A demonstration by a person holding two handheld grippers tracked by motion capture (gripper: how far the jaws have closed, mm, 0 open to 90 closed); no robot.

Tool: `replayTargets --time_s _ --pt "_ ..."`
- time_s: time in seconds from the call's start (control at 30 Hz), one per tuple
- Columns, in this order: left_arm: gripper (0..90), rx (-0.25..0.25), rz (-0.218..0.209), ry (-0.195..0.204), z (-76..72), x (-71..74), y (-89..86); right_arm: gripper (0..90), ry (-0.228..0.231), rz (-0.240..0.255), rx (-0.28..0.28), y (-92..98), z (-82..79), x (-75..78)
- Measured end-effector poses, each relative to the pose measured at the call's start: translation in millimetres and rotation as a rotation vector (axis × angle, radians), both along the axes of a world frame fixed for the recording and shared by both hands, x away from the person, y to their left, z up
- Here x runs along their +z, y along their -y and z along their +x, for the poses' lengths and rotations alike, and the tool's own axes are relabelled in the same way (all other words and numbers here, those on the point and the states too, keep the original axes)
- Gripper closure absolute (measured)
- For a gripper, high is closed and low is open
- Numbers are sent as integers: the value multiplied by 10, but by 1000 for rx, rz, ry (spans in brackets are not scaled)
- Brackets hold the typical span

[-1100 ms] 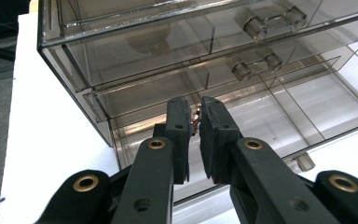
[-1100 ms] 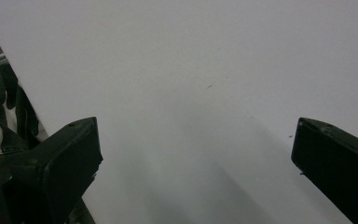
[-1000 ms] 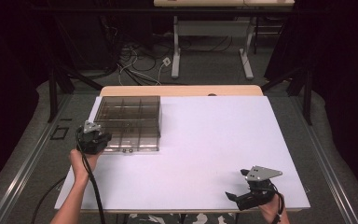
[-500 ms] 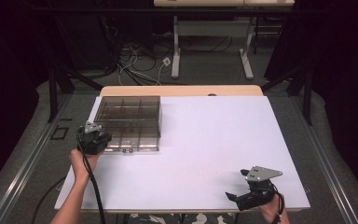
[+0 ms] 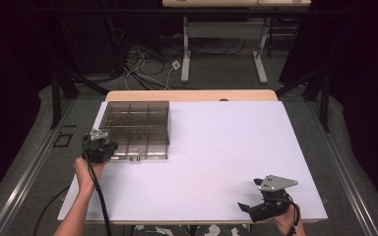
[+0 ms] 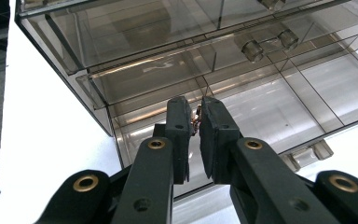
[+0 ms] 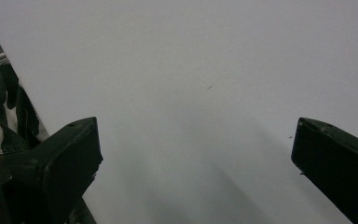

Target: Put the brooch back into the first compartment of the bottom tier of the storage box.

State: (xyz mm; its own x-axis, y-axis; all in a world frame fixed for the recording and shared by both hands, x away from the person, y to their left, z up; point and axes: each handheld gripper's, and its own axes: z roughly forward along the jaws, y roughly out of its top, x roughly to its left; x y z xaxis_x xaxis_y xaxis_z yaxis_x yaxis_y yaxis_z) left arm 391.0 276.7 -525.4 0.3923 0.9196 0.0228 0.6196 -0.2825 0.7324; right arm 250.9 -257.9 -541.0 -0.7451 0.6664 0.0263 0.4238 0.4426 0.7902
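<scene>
The left gripper [image 6: 195, 122] has its jaws nearly closed on a tiny reddish object [image 6: 197, 116] right at the front of the smoky clear drawer box [image 5: 137, 129] at the table's [image 5: 236, 147] far left, so the step looks like placing that piece into a drawer; next it needs an open compartment and a gentle release. The high view misses the tiny piece but shows the right gripper [image 5: 256, 206] idle, jaws wide apart, well away at the near right edge

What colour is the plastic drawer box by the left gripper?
Smoky, see-through grey-brown plastic drawer box, best in the left gripper view.
</scene>
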Motion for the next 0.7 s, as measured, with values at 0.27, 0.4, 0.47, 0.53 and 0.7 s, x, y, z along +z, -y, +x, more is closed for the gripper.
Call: replayTargets --time_s 0.27,0.4,0.47,0.53,0.7 --pt "815 3 4 -15 18 -32 -7 6 -10 -13 1 5 1 5" --pt "815 -2 13 -13 23 -40 -5 6 -4 -7 -1 9 4 2" --pt "815 0 8 -15 25 -45 -8 7 0 -2 -6 7 2 -1" --pt "815 2 12 -13 29 -47 -13 6 2 -2 -2 4 5 -3" --pt "814 0 11 -18 27 -48 -19 6 3 -2 -2 -1 -4 4"
